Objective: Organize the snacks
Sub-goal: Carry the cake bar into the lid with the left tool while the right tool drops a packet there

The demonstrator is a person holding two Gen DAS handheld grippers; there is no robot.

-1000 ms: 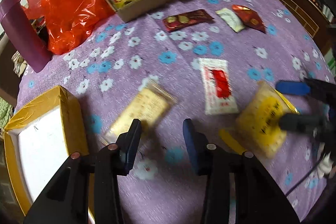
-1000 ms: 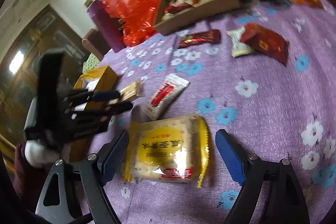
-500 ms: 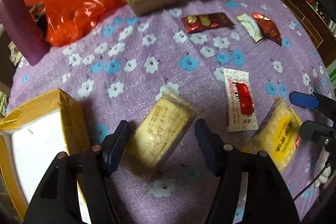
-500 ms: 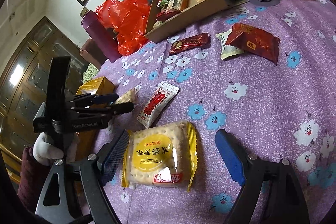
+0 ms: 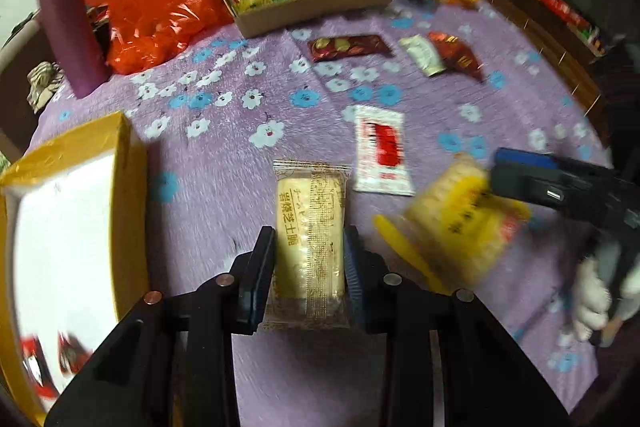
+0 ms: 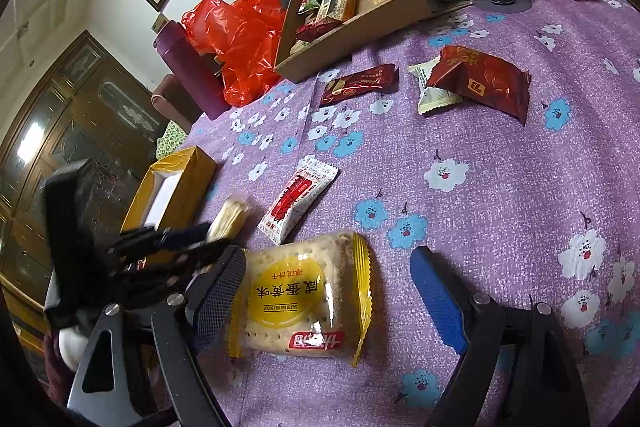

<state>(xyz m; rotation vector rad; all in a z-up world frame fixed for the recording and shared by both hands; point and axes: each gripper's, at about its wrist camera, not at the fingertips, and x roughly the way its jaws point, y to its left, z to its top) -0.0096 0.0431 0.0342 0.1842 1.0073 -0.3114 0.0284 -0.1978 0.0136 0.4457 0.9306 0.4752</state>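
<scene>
Since half a second ago, the left gripper (image 5: 310, 259) has closed in around the cheese cracker pack (image 5: 310, 227), printed 岩烧芝士脆; its jaws are closing with both pads against the wrapper's sides. On the purple flowered table (image 6: 500, 187) stand a cardboard tray of snacks (image 6: 360, 15) and a yellow box (image 6: 176, 183). Between the right gripper (image 6: 328, 303)'s wide-spread jaws, ungrasped, lies a yellow pack (image 6: 300, 299) reading 咸蛋黄味, "SALTED EGG YOLK BISCUIT". Beyond it lies a white-and-red sachet (image 6: 298, 203), its writing unreadable.
</scene>
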